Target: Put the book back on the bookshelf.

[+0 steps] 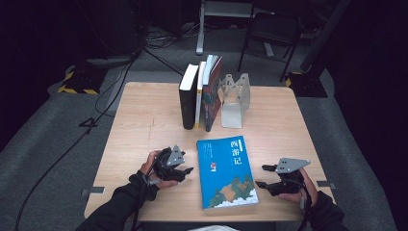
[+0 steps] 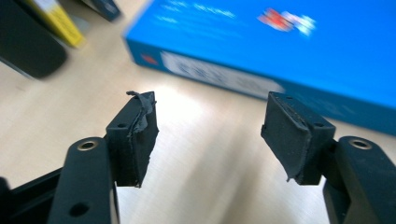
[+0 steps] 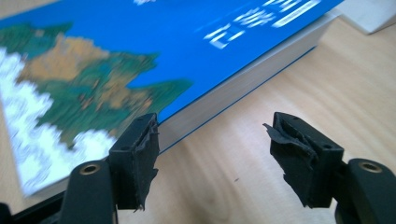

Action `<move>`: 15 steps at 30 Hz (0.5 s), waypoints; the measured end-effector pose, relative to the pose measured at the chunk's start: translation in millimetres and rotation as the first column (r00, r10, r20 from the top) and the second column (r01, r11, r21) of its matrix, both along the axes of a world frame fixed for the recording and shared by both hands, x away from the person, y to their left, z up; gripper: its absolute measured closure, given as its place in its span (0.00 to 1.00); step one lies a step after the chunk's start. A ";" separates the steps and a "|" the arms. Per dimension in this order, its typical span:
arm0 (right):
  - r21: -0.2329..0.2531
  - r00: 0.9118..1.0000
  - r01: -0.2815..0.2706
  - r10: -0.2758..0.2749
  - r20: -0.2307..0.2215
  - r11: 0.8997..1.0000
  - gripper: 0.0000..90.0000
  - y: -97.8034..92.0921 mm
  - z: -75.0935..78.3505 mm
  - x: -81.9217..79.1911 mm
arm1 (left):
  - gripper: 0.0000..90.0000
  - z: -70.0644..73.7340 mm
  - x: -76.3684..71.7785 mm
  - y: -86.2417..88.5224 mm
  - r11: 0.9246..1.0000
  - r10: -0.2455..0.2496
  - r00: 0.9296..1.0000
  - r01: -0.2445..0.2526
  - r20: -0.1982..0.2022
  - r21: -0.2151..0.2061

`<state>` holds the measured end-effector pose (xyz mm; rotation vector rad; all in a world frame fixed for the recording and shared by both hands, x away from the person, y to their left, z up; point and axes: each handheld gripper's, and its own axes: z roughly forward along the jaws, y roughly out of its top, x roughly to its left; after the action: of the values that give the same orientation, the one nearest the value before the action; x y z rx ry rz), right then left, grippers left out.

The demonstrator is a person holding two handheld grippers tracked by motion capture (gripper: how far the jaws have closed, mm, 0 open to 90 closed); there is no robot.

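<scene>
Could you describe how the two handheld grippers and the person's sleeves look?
Both the left gripper and the right gripper are black, each with a grey three-cornered plate on top and a dark cable trailing back. Each jaw ends in a black rubber pad with frayed, peeling edges and a round metal-ringed hole behind it. The sleeves are dark.

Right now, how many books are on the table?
4. One blue book lies flat near the front, between the two tools. Three stand upright at the back beside a metal bookend: a black one, a yellow-spined one, and a colourful one. More could hide between them.
</scene>
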<state>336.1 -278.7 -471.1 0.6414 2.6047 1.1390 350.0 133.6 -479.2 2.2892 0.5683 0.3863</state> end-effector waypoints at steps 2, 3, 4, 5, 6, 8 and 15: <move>-0.023 0.999 -0.033 0.033 -0.017 0.999 0.37 1.0 -3.0 -3.5 | 0.33 -7.4 -11.3 0.7 1.000 -0.023 0.999 0.023 -0.038 0.006; -0.023 0.999 -0.035 0.035 -0.021 0.999 0.37 0.8 -3.4 -4.2 | 0.33 -7.4 -11.3 0.7 1.000 -0.023 0.999 0.023 -0.038 0.006; -0.022 0.999 -0.045 0.045 -0.031 0.999 0.37 0.2 -3.9 -5.0 | 0.32 -10.0 -15.0 0.2 0.999 -0.033 0.998 0.033 -0.045 0.013; -0.021 0.998 -0.052 0.051 -0.035 0.998 0.37 0.2 -4.4 -6.2 | 0.32 -12.3 -18.2 -1.5 0.999 -0.040 0.998 0.041 -0.040 0.032; -0.021 0.998 -0.052 0.051 -0.035 0.998 0.37 0.2 -4.4 -6.2 | 0.31 -12.3 -18.2 -1.5 0.999 -0.040 0.998 0.041 -0.040 0.032; -0.022 0.997 -0.070 0.069 -0.044 0.997 0.37 0.6 -5.3 -8.1 | 0.31 -13.9 -15.0 -3.0 0.999 -0.028 0.999 0.029 -0.042 0.025; -0.035 0.994 -0.093 0.091 -0.058 0.995 0.38 0.8 -5.6 -9.5 | 0.31 -20.2 10.6 -12.3 1.000 0.018 0.998 -0.018 -0.054 0.011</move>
<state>326.6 -277.9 -476.7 0.5582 2.7220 1.1103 360.6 121.4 -499.5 2.3116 0.6161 0.3371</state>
